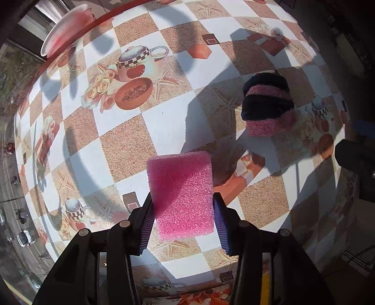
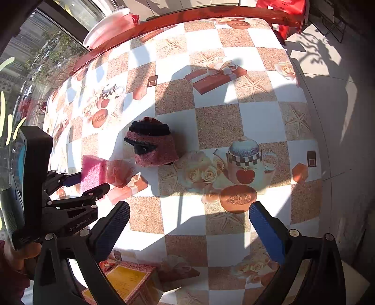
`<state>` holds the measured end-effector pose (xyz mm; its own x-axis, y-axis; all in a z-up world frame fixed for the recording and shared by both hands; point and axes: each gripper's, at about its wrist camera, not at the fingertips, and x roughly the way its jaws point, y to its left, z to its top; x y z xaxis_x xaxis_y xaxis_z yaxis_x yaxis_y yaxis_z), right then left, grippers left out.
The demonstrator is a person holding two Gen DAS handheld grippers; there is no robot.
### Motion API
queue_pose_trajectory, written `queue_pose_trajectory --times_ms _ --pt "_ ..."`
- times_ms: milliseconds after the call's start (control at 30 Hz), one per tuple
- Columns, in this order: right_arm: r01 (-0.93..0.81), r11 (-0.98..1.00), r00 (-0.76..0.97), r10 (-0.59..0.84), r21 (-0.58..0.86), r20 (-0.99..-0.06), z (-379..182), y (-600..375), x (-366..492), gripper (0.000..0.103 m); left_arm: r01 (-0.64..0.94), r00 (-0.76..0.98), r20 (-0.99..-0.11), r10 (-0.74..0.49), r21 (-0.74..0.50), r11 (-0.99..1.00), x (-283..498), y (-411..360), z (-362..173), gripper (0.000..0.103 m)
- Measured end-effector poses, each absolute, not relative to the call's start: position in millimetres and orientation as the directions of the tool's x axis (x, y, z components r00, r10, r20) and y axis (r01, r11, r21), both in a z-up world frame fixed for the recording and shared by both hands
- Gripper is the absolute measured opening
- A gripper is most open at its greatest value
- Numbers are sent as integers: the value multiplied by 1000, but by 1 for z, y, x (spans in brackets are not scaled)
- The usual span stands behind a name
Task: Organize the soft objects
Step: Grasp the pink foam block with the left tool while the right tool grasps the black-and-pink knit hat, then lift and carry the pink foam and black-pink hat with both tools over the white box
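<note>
My left gripper [image 1: 184, 225] is shut on a pink foam sponge [image 1: 181, 194] and holds it above the checkered tablecloth [image 1: 126, 138]. The same sponge [image 2: 93, 172] and left gripper [image 2: 86, 183] show at the left of the right wrist view. A rolled dark navy and maroon knitted cloth [image 1: 268, 103] lies on the table to the right of the sponge; in the right wrist view this cloth [image 2: 152, 145] sits at the table's middle. My right gripper [image 2: 189, 225] is open and empty, near the table's front edge, well short of the cloth.
A white and red plate [image 1: 63, 30] sits beyond the table's far red rim [image 2: 187, 16]. A red stool [image 2: 288, 16] stands at the far right. A printed box [image 2: 126, 281] lies below the front edge. The floor is to the right of the table.
</note>
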<state>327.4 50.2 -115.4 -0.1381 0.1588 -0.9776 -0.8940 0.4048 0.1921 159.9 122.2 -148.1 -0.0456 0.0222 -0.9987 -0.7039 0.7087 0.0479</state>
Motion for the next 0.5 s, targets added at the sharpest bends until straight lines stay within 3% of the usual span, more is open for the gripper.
queue_pose_trajectory --times_ms 267,333,400,500 --pt "-945 297 -98 133 134 -986 -160 112 293 101 -776 -61 -995 80 98 623 95 105 -133 51" --pt "-953 279 -90 122 122 -988 -168 117 288 85 -789 -68 -993 93 111 604 86 99 -129 51" --pt "-956 275 -82 92 104 -992 -176 118 286 60 -796 -70 -992 109 121 593 82 94 -127 51" --pt "-954 282 -73 93 97 -993 -179 114 288 43 -800 -66 -989 130 130 585 97 90 -122 51"
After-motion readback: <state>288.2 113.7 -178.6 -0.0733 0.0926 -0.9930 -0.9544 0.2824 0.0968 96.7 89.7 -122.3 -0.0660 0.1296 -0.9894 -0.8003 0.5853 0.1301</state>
